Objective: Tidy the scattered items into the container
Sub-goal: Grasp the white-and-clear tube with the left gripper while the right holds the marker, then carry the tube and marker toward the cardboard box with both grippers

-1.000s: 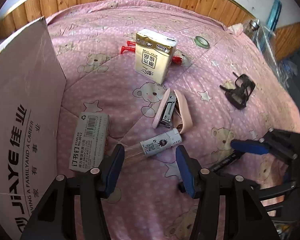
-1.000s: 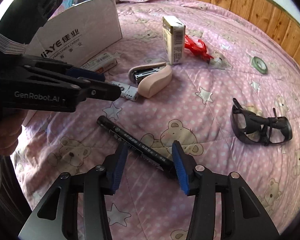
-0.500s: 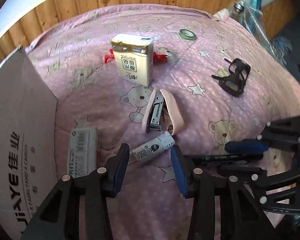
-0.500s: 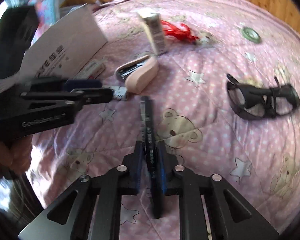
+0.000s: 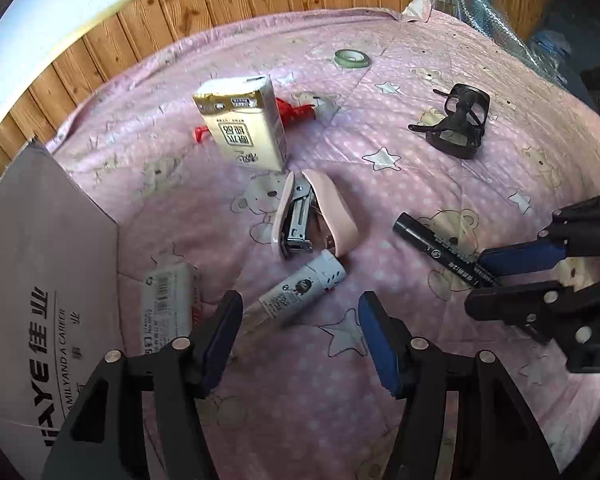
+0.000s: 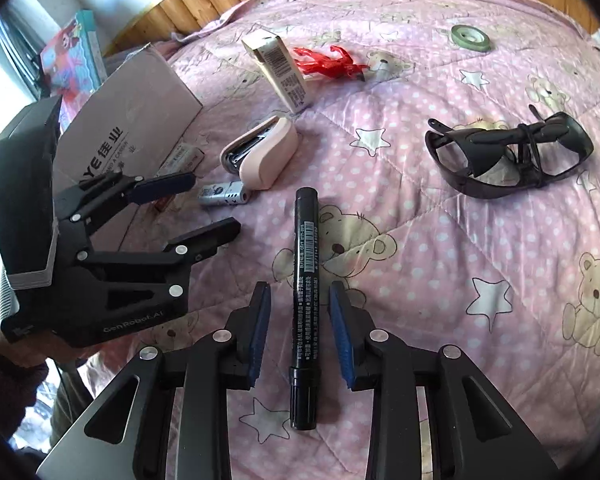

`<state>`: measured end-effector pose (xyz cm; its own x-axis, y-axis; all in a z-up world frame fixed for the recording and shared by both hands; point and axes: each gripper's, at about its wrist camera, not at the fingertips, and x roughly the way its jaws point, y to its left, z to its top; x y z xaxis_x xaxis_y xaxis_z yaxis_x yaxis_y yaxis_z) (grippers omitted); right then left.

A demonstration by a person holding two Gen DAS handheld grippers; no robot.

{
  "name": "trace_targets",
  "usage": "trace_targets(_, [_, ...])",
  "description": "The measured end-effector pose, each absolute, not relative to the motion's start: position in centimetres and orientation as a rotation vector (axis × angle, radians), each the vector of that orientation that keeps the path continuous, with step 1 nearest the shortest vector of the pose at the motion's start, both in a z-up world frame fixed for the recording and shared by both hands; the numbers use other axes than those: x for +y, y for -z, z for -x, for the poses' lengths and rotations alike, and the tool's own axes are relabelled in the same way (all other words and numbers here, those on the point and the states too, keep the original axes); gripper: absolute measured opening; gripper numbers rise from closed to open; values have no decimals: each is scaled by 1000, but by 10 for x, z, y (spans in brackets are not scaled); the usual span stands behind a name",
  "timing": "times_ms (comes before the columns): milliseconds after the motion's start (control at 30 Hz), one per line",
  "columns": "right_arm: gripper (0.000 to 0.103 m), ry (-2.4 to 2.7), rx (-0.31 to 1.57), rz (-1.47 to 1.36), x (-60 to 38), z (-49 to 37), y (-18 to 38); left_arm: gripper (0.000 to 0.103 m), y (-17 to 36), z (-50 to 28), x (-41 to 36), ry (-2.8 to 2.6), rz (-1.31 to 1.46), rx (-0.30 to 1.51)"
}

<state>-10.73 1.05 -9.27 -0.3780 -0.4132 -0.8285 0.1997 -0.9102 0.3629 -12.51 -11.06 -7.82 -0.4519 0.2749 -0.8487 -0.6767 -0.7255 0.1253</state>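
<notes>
Right gripper parted astride marker, pads clear of it | left gripper wide open, empty, glue stick just ahead | box to its left

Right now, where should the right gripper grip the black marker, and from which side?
Grip the marker mid-barrel, from above, fingers across its width. It lies flat on the quilt, its long axis in line with the right gripper, whose open jaws already flank the barrel with a gap either side. The round barrel probably seats best centred between the pads.
</notes>
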Motion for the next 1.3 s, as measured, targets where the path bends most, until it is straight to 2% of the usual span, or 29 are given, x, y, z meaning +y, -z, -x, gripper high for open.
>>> trace_targets(67, [27, 2316, -336, -1485, 16, 107, 95, 61, 75, 128, -114, -2218, 1181, 501])
trace_targets(100, [25, 2318, -347, -1491, 19, 106, 94, 46, 74, 133, -120, -2234, 1225, 421])
trace_targets(133, [19, 2324, -353, -1499, 21, 105, 94, 17, 73, 137, -125, -2243, 1273, 331])
trace_targets(167, [16, 2328, -363, -1503, 22, 106, 95, 11, 68, 146, -131, -2218, 1357, 205])
trace_targets(233, [15, 2329, -390, -1506, 24, 105, 95, 11, 70, 152, -141, -2138, 1544, -48])
trace_targets(267, [16, 2332, -386, -1503, 23, 106, 94, 11, 69, 147, -142, -2121, 1577, -74])
trace_targets(367, [23, 2372, -328, -1439, 18, 104, 80, 20, 54, 126, -140, -2198, 1463, 85])
trace_targets(433, [32, 2376, -298, -1395, 11, 108, 71, 43, 49, 123, -142, -2232, 1401, 176])
trace_targets(500, [32, 2362, -269, -1376, 5, 117, 66, 53, 51, 134, -143, -2276, 1348, 201])
trace_targets(700, [32, 2280, -327, -1427, 3, 135, 75, 58, 92, 148, -119, -2233, 1292, 381])
trace_targets(800, [32, 2252, -380, -1405, 4, 135, 75, 57, 88, 146, -133, -2152, 1341, 228])
trace_targets(900, [33, 2188, -482, -1394, 3, 140, 80, 51, 84, 140, -147, -1968, 1461, -48])
trace_targets(967, [33, 2227, -489, -1407, 2, 140, 80, 48, 84, 127, -143, -1992, 1448, 38])
trace_targets(1067, [35, 2372, -351, -1415, 3, 129, 70, 47, 81, 116, -134, -2126, 1386, 215])
trace_targets(1167, [36, 2407, -256, -1456, 3, 121, 76, 49, 84, 113, -122, -2176, 1339, 276])
trace_targets(1233, [35, 2399, -170, -1512, -2, 118, 90, 21, 84, 111, -120, -2225, 1316, 298])
trace_targets(1300, [20, 2451, -86, -1481, -7, 112, 90, 20, 82, 114, -128, -2222, 1347, 228])
